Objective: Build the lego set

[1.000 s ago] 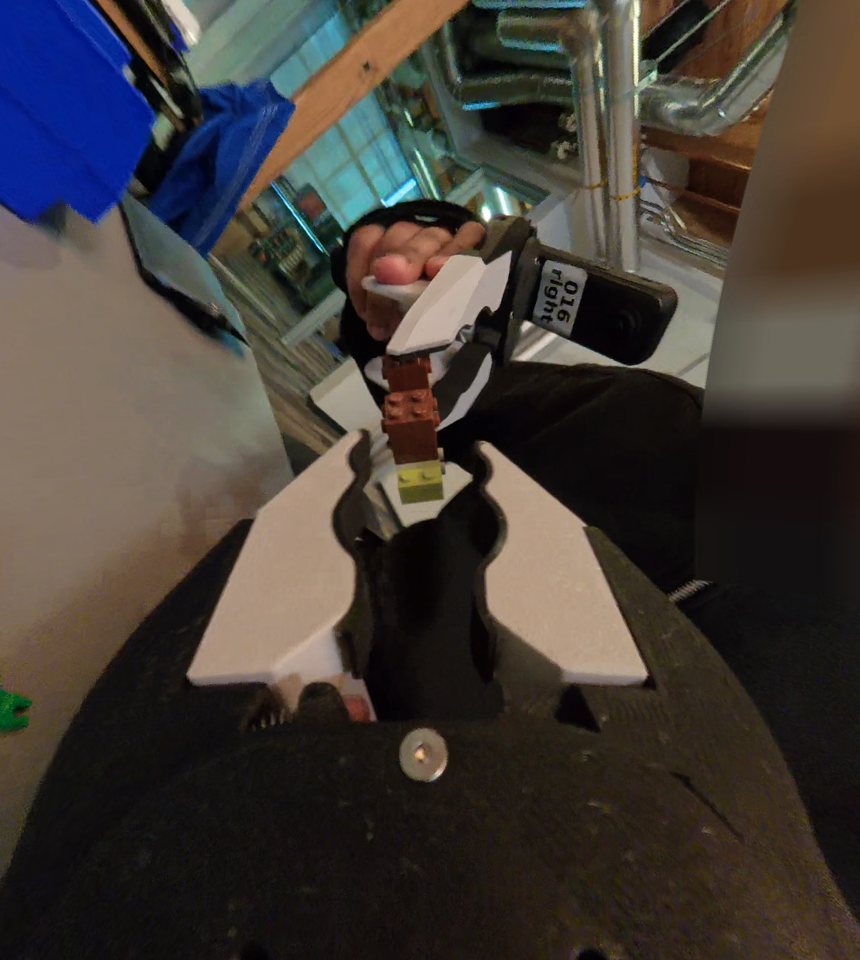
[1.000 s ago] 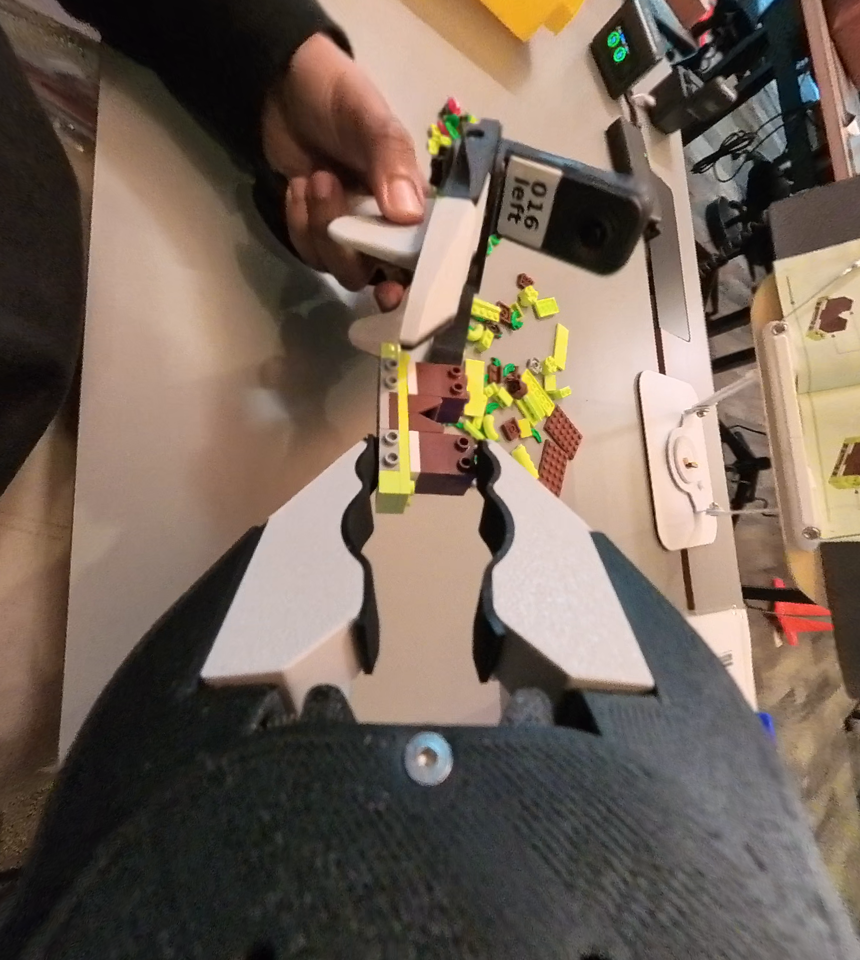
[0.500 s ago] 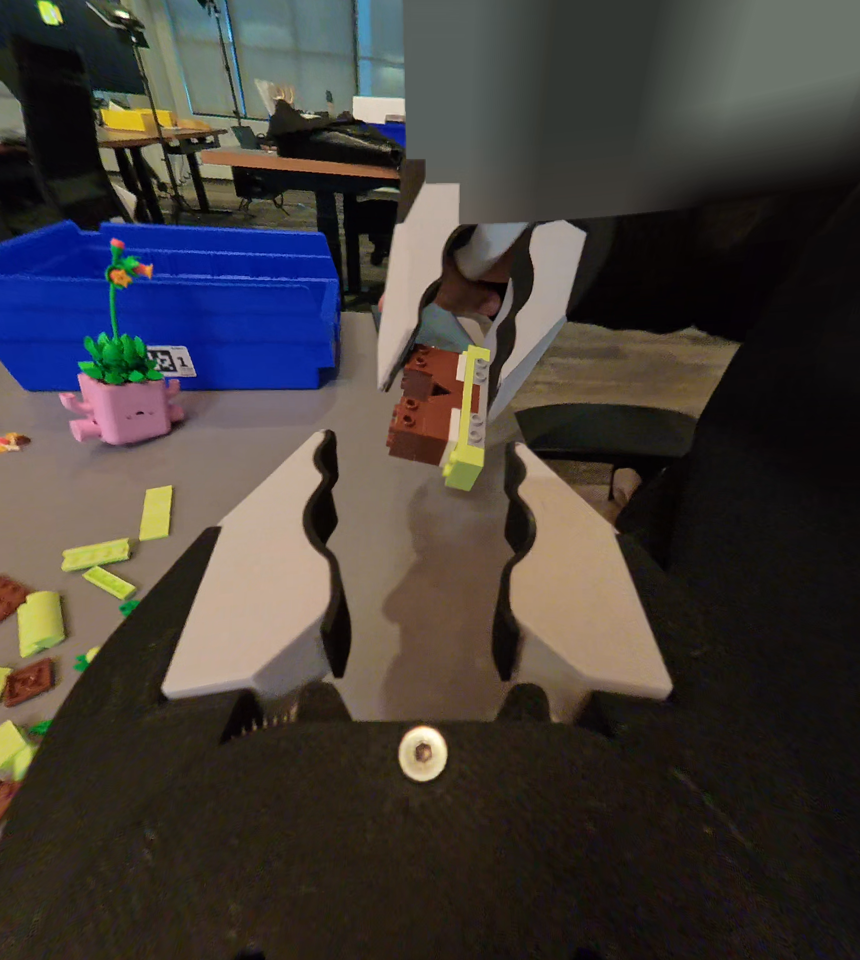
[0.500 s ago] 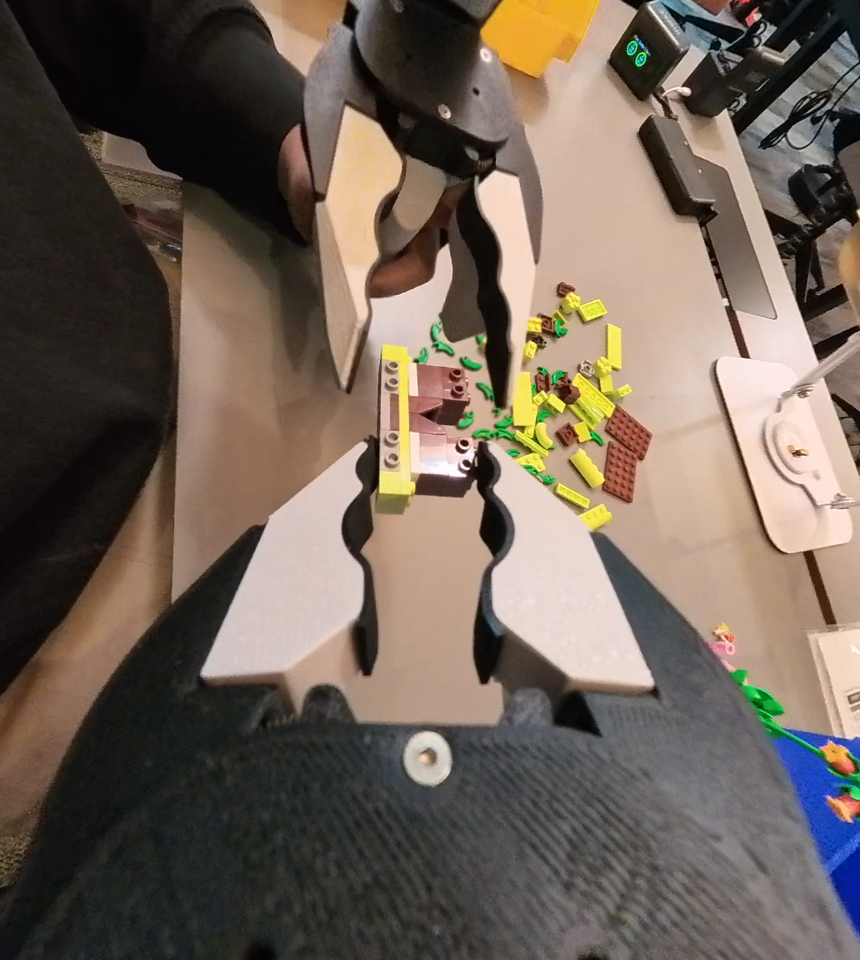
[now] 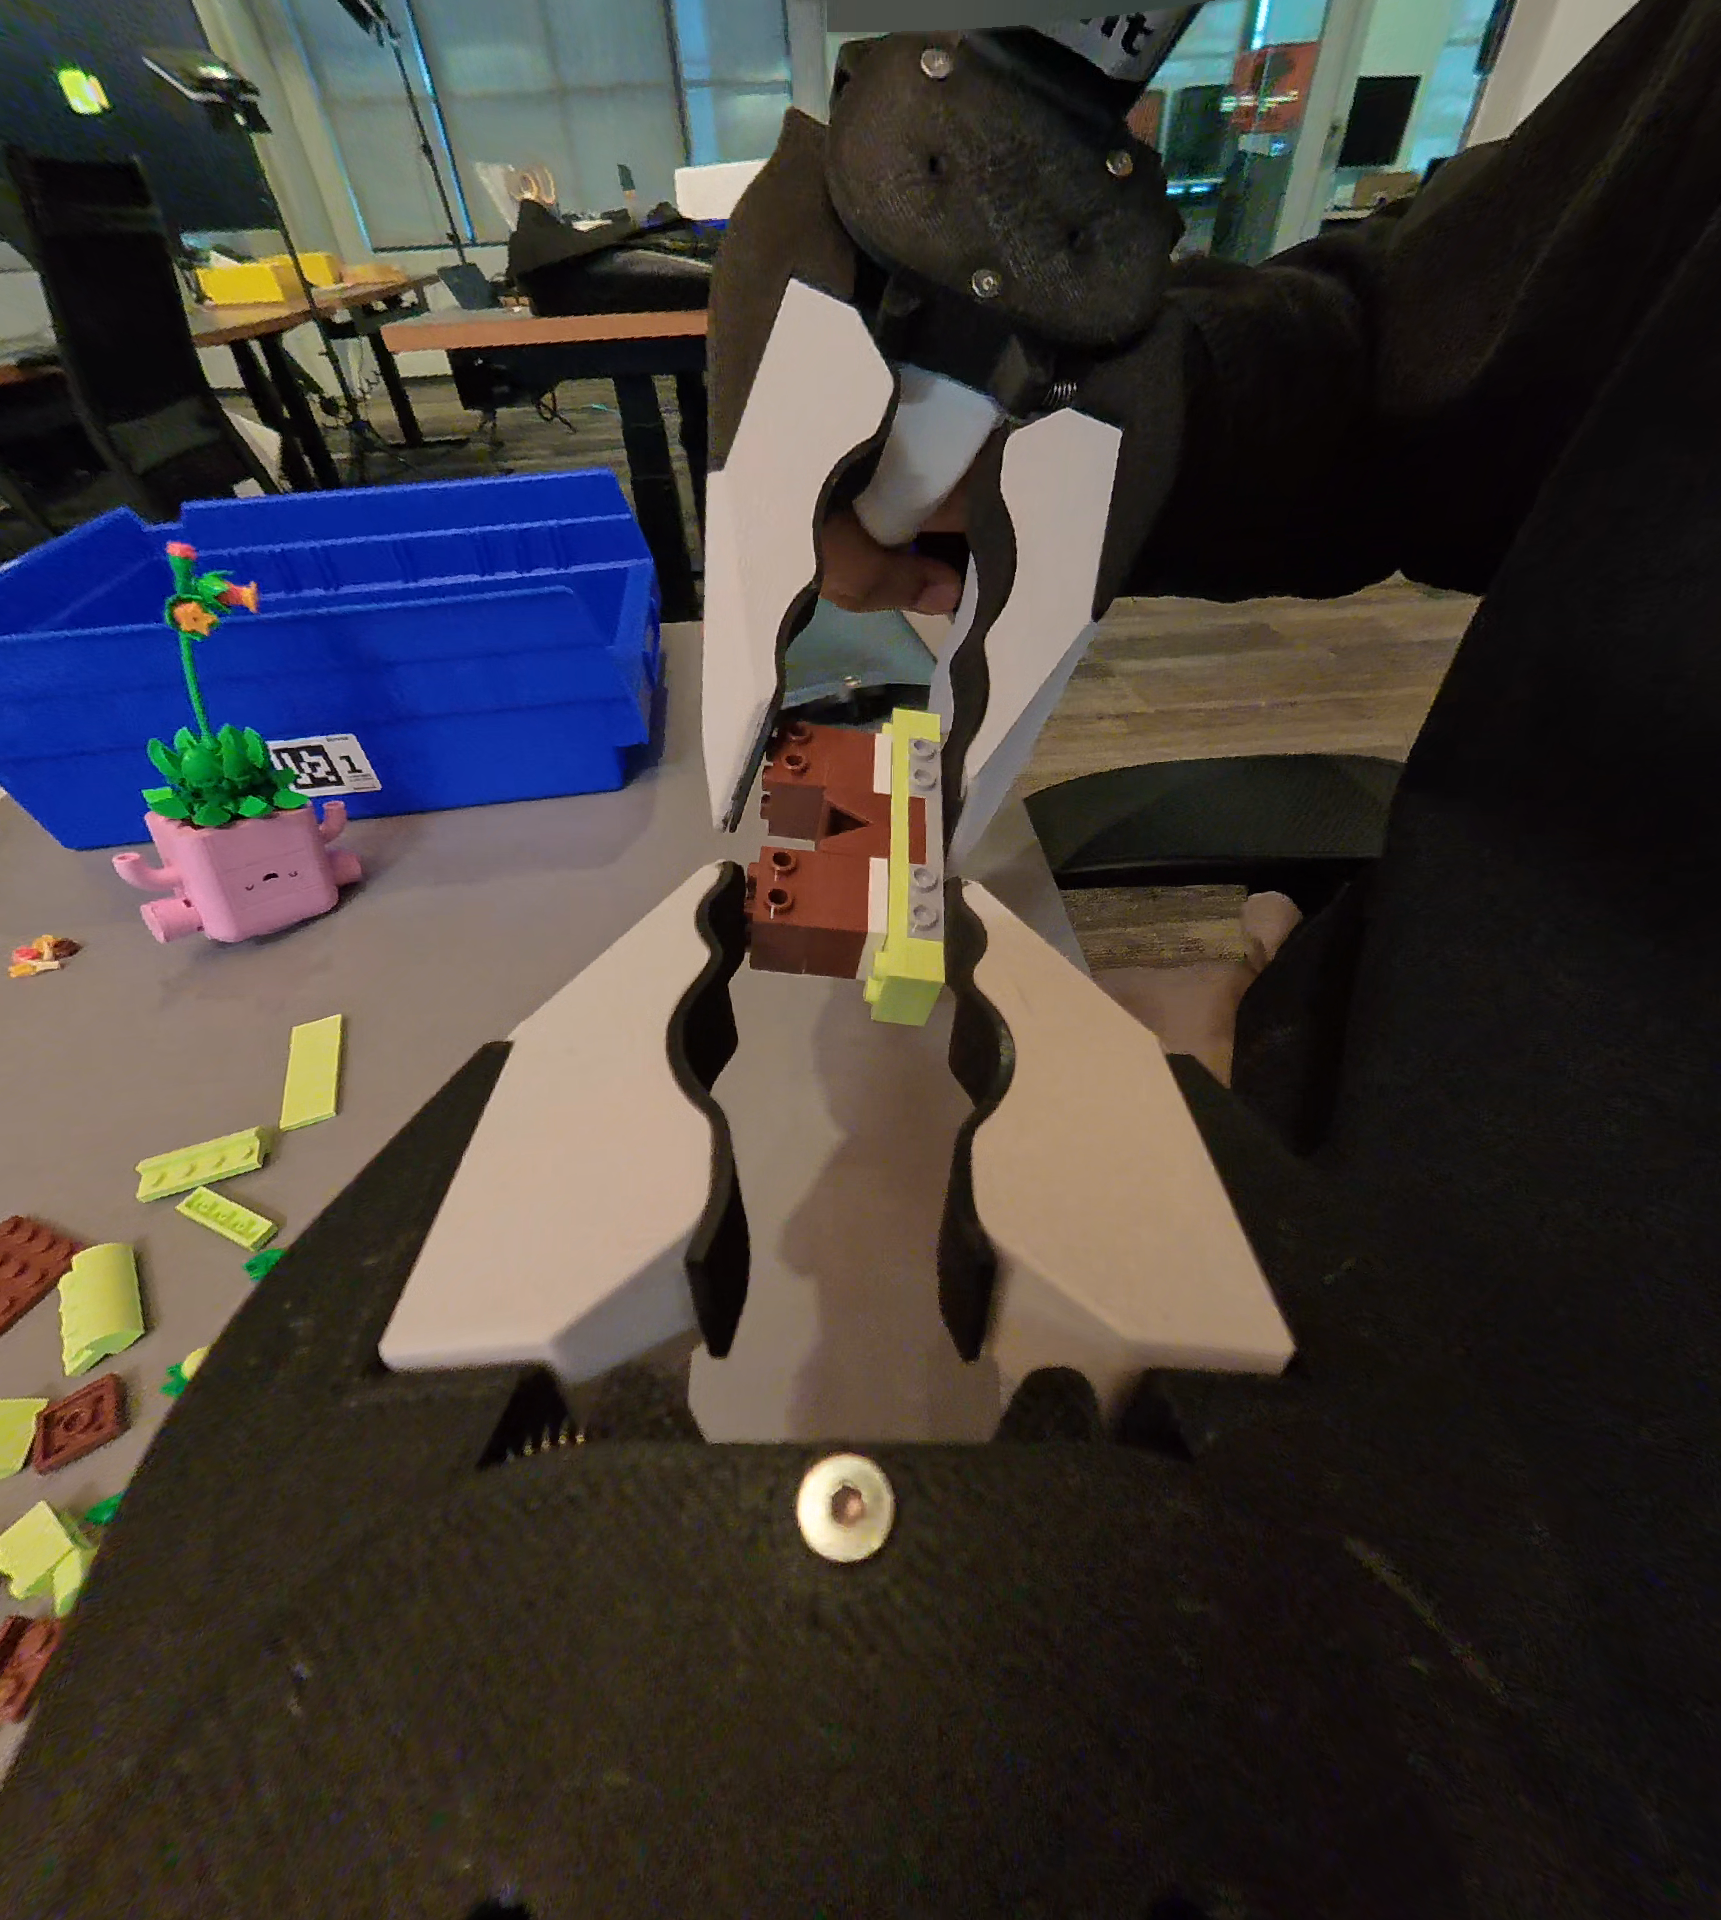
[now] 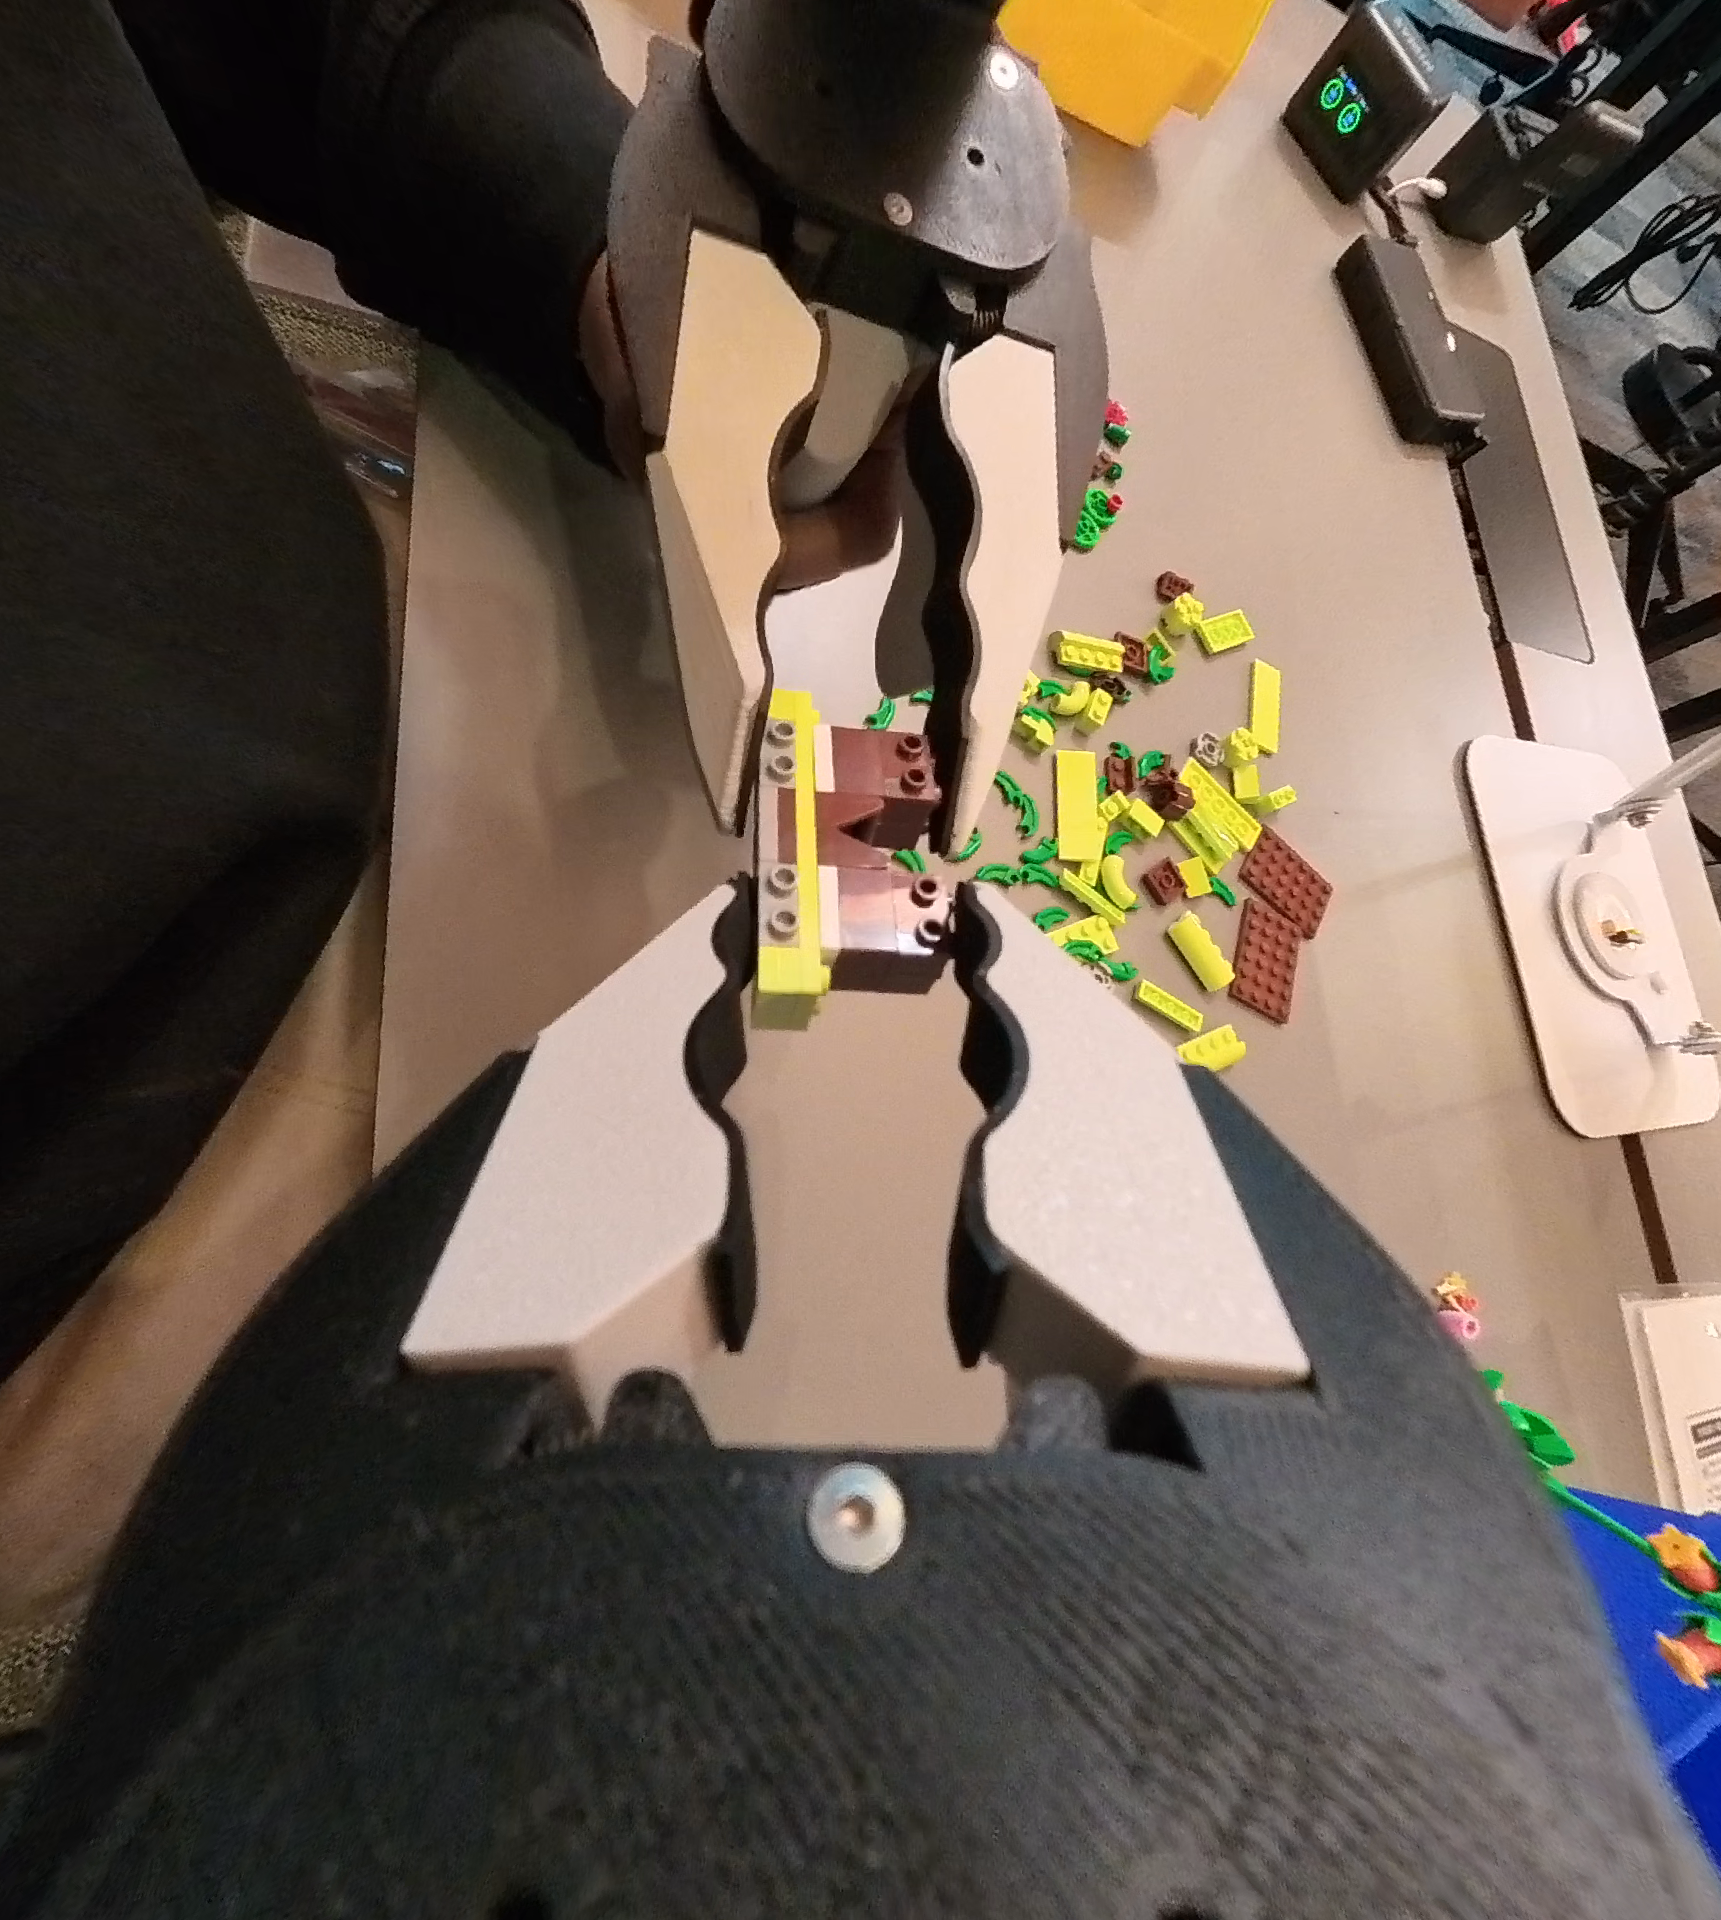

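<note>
Held in the air above the worktop (image 6: 544,665), the brown and lime lego assembly (image 6: 840,862) is pinched by the right gripper (image 6: 845,914) at its near end. The left gripper (image 6: 840,821) pinches its far end. Loose pieces (image 6: 1178,821) lie beyond; the step looks like pressing parts together, needing steady opposed pressure next.

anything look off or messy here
Nothing is damaged. Loose bricks lie scattered over the table, and both grippers, left and right, grip one brown-and-lime build in mid-air.

A white tag (image 5: 324,767) (printed code) sits on the blue bin (image 5: 440,644).
</note>
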`<state>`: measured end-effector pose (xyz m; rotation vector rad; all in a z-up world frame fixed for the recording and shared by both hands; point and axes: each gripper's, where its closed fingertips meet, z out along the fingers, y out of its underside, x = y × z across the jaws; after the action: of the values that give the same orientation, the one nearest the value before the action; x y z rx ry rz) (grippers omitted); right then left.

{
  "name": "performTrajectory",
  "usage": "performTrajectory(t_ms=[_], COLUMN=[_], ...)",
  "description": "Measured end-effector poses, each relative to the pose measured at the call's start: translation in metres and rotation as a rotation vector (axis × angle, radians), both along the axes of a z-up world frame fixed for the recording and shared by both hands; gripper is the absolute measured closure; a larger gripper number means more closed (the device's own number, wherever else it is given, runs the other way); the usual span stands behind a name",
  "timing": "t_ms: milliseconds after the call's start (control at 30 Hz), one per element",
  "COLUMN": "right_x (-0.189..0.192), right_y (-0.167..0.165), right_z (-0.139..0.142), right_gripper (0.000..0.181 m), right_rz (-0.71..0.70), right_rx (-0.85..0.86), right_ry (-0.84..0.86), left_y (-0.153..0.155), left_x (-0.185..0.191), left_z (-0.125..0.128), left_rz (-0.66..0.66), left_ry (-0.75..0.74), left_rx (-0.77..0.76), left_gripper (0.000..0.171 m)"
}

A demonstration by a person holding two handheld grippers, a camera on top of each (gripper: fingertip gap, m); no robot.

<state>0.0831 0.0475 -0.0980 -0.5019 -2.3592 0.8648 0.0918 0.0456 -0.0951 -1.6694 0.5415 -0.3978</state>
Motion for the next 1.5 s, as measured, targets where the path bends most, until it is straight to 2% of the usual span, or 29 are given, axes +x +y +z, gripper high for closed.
performTrajectory(t_ms=[667, 800, 933, 1367, 1500], right_x=[0.001, -0.003, -0.002, 0.005, 0.005], right_y=[-0.002, 0.002, -0.002, -0.012, -0.008], right_z=[-0.003, -0.005, -0.008, -0.003, -0.008], right_gripper=[0.144, 0.144, 0.144, 0.144, 0.144], right_rz=[0.001, -0.025, -0.02, 0.015, 0.001], right_rx=[-0.023, -0.008, 0.013, -0.036, -0.027], right_ry=[-0.021, -0.001, 0.001, -0.04, -0.037], left_y=[-0.002, 0.003, 0.004, -0.005, -0.002], left_x=[0.002, -0.002, 0.001, 0.008, 0.008], left_z=[-0.003, 0.0, -0.005, -0.003, -0.008], left_rz=[0.012, 0.072, 0.083, 0.003, 0.013], left_ry=[0.054, 0.088, 0.141, 0.085, 0.122], left_rx=[-0.02, 0.05, 0.048, -0.001, -0.012], left_gripper=[0.137, 0.137, 0.136, 0.136, 0.136])
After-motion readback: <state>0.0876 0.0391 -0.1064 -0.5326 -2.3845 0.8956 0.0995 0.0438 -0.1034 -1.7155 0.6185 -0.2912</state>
